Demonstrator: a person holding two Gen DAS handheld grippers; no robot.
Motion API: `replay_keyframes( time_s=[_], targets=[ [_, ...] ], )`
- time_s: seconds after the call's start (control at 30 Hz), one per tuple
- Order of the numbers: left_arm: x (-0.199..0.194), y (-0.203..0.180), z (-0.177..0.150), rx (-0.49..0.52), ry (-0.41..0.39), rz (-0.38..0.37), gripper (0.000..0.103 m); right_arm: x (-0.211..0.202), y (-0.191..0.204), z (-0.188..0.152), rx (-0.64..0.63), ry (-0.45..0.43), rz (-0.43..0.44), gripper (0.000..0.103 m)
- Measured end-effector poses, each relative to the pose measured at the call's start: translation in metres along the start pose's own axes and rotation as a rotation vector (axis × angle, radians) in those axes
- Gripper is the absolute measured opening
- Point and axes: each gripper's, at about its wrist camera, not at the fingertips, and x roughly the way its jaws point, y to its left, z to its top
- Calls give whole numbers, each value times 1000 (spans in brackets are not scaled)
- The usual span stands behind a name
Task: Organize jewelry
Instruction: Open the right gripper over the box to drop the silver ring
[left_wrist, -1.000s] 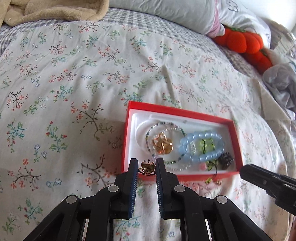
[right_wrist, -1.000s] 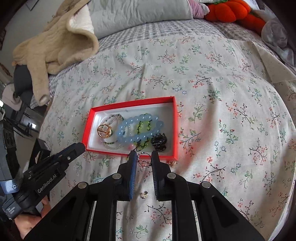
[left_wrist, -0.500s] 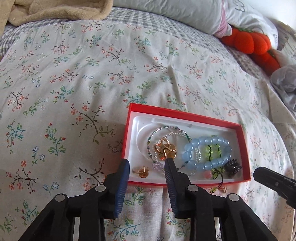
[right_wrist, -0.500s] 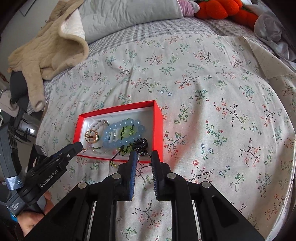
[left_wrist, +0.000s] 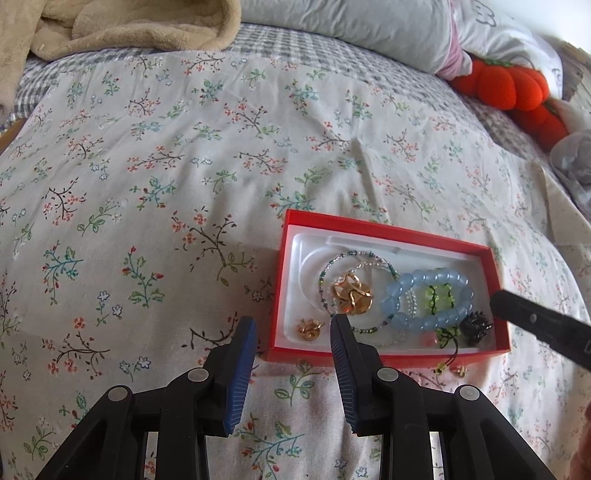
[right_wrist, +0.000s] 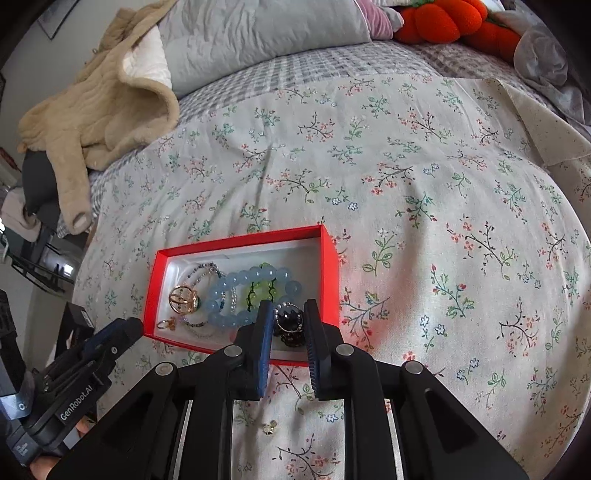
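The left hand-held gripper stands wide apart with nothing between its blue pads, positioned at the near-left corner of the red box. One second ago the same pads were closed on a small gold earring; half a second ago they had parted, and the earring now lies released on the white liner in the near-left corner of the box, just beside the right pad. The box rests on the floral bedspread and also contains a gold openwork ornament, a thin seed-bead bracelet, a pale blue bead bracelet and a green bead piece inside the blue loop. The right hand-held gripper has advanced from the bedspread in front of the box to the near-right corner of the box — its fingers are narrowly spaced on either side of a dark beaded ornament, and contact with it cannot be confirmed. In the right wrist view, a small gold item lies on the bedspread below the gripper, outside the box. In the left wrist view, another small gold piece lies on the bedspread just in front of the box wall, beside a dangling green bead.
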Motion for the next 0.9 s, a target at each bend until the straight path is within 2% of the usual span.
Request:
replay_keyframes(
  time_s=[0.07, 0.23, 0.47, 0.53, 0.57, 0.77, 0.9],
  targets=[
    [0, 0, -1, 7, 5, 3, 45, 1, 1, 2, 5, 1, 4, 21],
    [-3, -4, -5, 33, 19, 9, 51, -2, 1, 2, 1, 5, -6, 34],
    [-3, -11, -16, 68, 72, 21, 58, -14, 1, -7, -39, 33, -41, 38],
    [-1, -14, -20, 83, 98, 26, 62, -17, -1, -11, -41, 43, -55, 48],
    [1, -16, -23, 88, 115, 29, 65, -19, -3, -13, -40, 48, -61, 50],
    [10, -26, -37, 99, 202, 22, 66, -24, -16, -25, -27, 100, -112, 52],
    [14, -35, -46, 98, 243, -20, 66, -22, -28, -32, -5, 135, -142, 52]
  ],
)
